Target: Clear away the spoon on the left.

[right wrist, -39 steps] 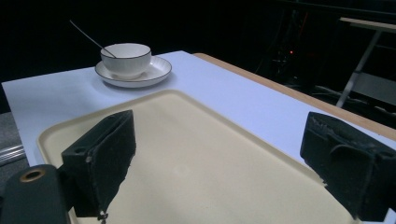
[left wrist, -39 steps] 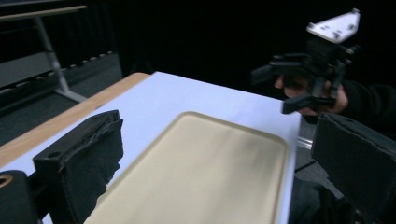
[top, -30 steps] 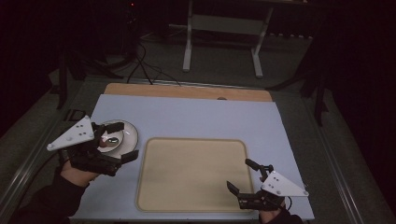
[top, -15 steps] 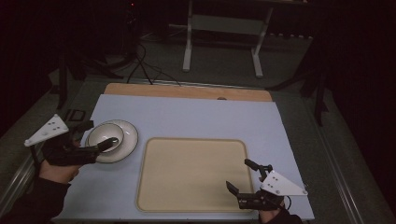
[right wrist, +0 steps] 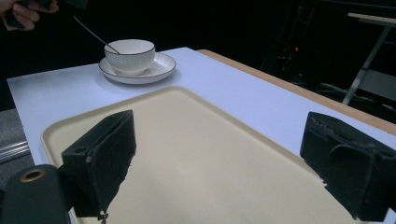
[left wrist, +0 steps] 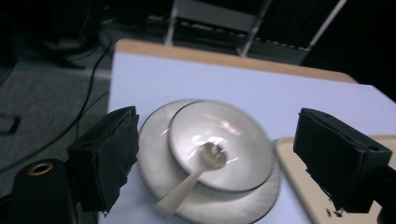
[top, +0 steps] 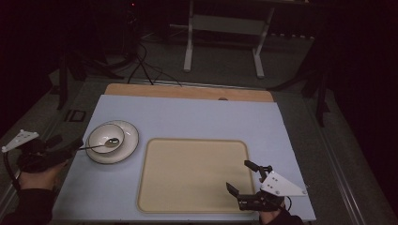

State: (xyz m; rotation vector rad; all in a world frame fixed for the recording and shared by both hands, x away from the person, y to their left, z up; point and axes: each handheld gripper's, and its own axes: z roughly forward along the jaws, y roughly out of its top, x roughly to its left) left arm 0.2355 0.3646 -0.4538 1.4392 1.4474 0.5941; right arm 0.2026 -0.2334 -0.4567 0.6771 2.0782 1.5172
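A white bowl (top: 107, 136) stands on a white saucer (top: 127, 148) at the table's left, with a metal spoon (top: 98, 146) in it, its handle pointing left. My left gripper (top: 70, 146) hovers beyond the table's left edge and faces the bowl (left wrist: 219, 144). Its jaws stand wide and have just been closing a little. The spoon (left wrist: 187, 184) handle points into the gap and touches neither pad. My right gripper (top: 239, 176) rests open over the front right corner of the beige tray (top: 187, 178), nothing between its jaws. From the right gripper (right wrist: 219, 126), the bowl (right wrist: 130, 53) is beyond the tray (right wrist: 187, 154).
The light blue tabletop (top: 197, 119) ends in a wooden strip (top: 187, 92) at the back. Behind it on the dark floor are cables (top: 141, 70) and a metal stand (top: 223, 28). A hand (right wrist: 23, 11) holds the left gripper beyond the bowl.
My left gripper has drawn back leftward and down, from over the bowl to beyond the table's left edge, uncovering the bowl and spoon. The right gripper has stayed put.
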